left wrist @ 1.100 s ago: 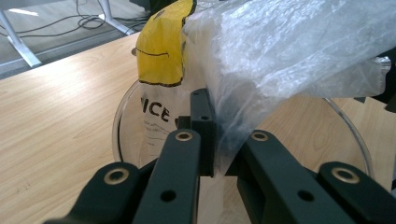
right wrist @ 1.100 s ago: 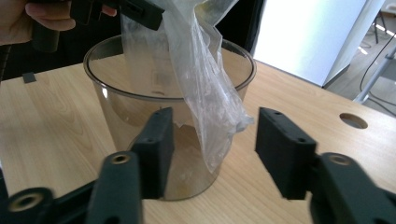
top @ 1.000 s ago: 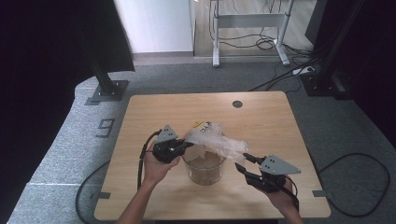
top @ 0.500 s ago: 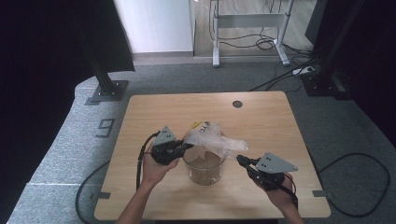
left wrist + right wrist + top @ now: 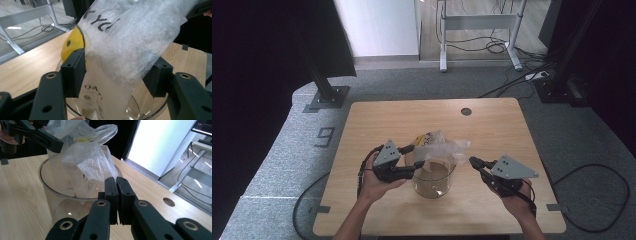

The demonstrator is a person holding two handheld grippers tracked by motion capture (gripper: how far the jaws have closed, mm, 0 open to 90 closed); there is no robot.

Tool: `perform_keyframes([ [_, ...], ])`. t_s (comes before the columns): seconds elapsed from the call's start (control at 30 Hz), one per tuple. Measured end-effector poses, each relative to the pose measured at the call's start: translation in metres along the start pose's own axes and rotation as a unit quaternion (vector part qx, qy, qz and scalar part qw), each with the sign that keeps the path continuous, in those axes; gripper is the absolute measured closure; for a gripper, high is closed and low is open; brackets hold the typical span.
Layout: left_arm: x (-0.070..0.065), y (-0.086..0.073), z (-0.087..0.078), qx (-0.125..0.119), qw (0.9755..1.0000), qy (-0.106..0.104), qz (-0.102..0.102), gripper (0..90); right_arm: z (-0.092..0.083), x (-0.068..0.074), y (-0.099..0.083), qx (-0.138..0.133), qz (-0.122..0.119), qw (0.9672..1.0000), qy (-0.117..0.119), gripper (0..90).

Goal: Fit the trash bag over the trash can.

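High view: plastic bag (image 5: 439, 148) draped over the glass bowl (image 5: 432, 177), left gripper (image 5: 411, 161) at bowl's left, right gripper (image 5: 472, 161) at its right.
Left gripper view: jaws just opened, bag (image 5: 130, 42) loose between, above bowl (image 5: 140, 113).
Right gripper view: jaws shut, empty, beside bowl (image 5: 57, 197).

Bag (image 5: 130, 42) lettering cut off, blurred

Lab or test room, wooden work table (image 5: 377, 120) mid-frame on grey carpet (image 5: 277, 165), black rig stands (image 5: 324, 85) at upper left and right, cables (image 5: 507, 85) and a power strip (image 5: 539, 75) along the top — bare, functional.
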State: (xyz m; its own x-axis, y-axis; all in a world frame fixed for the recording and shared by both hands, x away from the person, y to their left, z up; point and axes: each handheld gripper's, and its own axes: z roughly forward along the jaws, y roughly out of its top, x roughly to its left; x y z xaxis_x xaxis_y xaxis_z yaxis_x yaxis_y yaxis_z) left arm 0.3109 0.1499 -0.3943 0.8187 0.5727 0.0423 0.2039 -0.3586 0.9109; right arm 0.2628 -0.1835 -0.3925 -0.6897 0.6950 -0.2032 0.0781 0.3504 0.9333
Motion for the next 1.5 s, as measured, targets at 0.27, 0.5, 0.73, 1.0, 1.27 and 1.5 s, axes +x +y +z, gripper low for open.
perform_keyframes([
  [0.27, 0.000, 0.006, -0.002, -0.014, 0.9998, 0.005, 0.009, 38.1, 0.006, 0.002, 0.015, -0.003, -0.029, 0.9996, 0.002, 86.5],
  [0.5, -0.002, 0.012, -0.005, -0.021, 0.9997, 0.002, 0.014, 39.3, 0.008, -0.005, 0.016, 0.003, -0.031, 0.9995, 0.000, 86.4],
  [0.73, 0.002, 0.008, -0.002, -0.018, 0.9998, 0.003, -0.003, 63.4, 0.012, -0.009, 0.013, 0.007, -0.025, 0.9997, -0.001, 85.8],
  [1.0, 0.006, 0.004, 0.002, 0.000, 0.9997, -0.018, -0.017, 87.3, 0.023, -0.017, 0.009, 0.020, -0.027, 0.9994, -0.001, 84.4],
  [1.27, 0.004, 0.000, 0.004, 0.007, 0.9997, -0.011, -0.021, 88.6, 0.026, -0.027, 0.008, 0.012, -0.007, 0.9999, -0.010, 68.0],
  [1.5, 0.000, -0.001, 0.011, 0.009, 0.9995, -0.005, -0.028, 88.9, 0.007, -0.016, 0.021, -0.035, 0.011, 0.9993, 0.006, 57.9],
])
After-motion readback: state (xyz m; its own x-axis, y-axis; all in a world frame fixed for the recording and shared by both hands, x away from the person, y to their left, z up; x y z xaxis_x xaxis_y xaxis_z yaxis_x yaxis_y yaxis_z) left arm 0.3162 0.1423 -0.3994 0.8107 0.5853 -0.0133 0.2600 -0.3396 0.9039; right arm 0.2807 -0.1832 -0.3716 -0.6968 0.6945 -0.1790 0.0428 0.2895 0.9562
